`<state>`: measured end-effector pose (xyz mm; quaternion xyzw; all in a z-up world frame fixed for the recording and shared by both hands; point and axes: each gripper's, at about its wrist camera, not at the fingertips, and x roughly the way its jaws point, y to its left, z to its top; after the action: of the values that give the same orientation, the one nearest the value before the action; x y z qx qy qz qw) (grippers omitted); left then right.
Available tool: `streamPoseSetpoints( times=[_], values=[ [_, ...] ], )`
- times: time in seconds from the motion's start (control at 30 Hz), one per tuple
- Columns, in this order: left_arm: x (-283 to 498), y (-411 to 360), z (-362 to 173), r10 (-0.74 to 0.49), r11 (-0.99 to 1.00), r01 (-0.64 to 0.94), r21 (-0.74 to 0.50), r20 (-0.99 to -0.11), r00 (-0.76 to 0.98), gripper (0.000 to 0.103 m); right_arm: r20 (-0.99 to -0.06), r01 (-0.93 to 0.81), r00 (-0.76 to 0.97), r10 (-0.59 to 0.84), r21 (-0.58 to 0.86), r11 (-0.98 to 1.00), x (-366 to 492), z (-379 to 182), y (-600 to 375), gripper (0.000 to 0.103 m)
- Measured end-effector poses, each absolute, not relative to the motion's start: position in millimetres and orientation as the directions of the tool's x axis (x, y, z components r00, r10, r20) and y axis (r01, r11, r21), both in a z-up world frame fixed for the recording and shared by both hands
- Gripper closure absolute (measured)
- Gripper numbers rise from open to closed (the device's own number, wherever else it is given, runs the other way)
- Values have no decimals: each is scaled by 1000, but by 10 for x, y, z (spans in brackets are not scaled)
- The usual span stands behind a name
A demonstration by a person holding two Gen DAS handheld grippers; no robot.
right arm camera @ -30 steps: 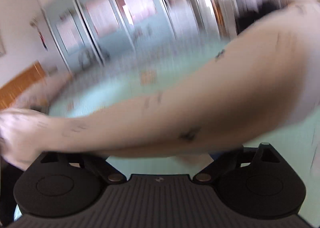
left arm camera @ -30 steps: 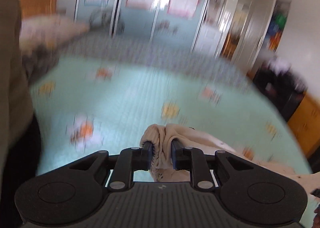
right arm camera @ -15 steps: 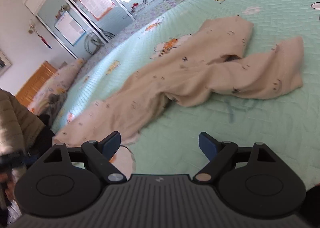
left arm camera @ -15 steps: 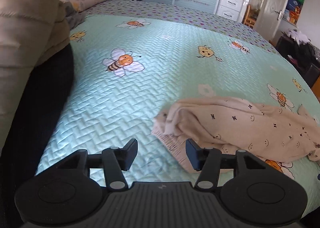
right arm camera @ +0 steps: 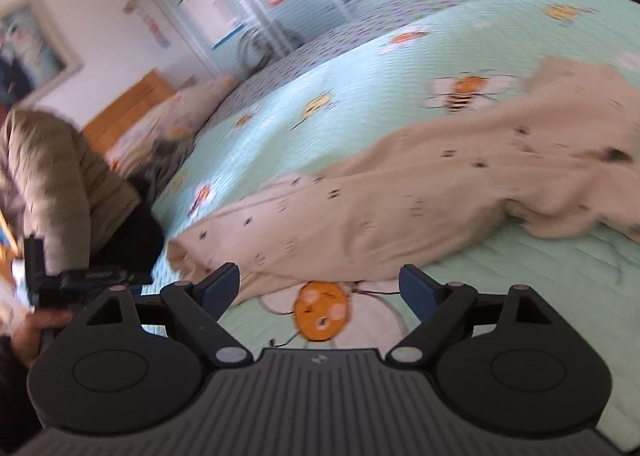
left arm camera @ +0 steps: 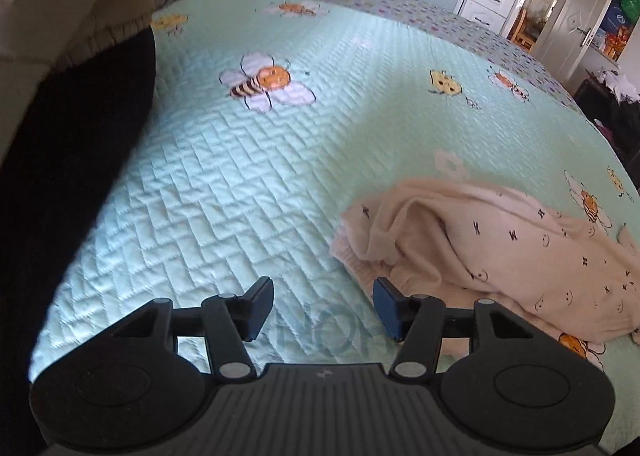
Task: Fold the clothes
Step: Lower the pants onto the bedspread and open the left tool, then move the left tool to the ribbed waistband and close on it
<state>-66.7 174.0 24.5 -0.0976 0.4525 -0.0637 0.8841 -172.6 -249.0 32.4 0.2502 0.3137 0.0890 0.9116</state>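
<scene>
Garment (left arm camera: 500, 252), cream knit with small dark prints, lies crumpled on the bed (left arm camera: 248, 184) at about 3 o'clock of the left tool (left arm camera: 322, 306), whose jaws have just been opening and now stand apart with nothing between them; right tool (right arm camera: 319, 291) is wide open and empty too, cloth just beyond at 12 o'clock. Looks soft, light and floppy, so best pinched at the ribbed hem (left arm camera: 352, 260) or a corner. Far end runs out of frame; right view is blurred.

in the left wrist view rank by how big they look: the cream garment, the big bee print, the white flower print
1. cream garment
2. big bee print
3. white flower print
The garment lies nearer the camera, which inflates it.
</scene>
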Motion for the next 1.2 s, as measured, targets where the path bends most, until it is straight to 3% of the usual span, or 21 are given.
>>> streamPoseSetpoints(
  times=[0.37,0.47,0.57,0.87,1.2],
  values=[
    [-846,1728,-30,-307,934,28,-357,-760,573,45,-555,-160,746,367,385,909,-1301,310,-1803,17],
    [-808,1728,-85,-310,932,24,-363,-758,574,44,-561,-175,733,386,392,903,-1214,292,-1696,21],
    [-732,1779,-137,-322,922,11,-388,-748,580,40,-572,-202,719,394,370,907,-1162,278,-1580,22],
    [-580,1858,-233,-438,853,38,-521,-674,595,2,-574,-236,710,407,351,906,-1100,253,-1402,22],
    [-486,2139,-397,-565,669,-39,-742,-541,623,1,-590,-209,702,399,366,907,-1097,185,-1417,22]
  ],
)
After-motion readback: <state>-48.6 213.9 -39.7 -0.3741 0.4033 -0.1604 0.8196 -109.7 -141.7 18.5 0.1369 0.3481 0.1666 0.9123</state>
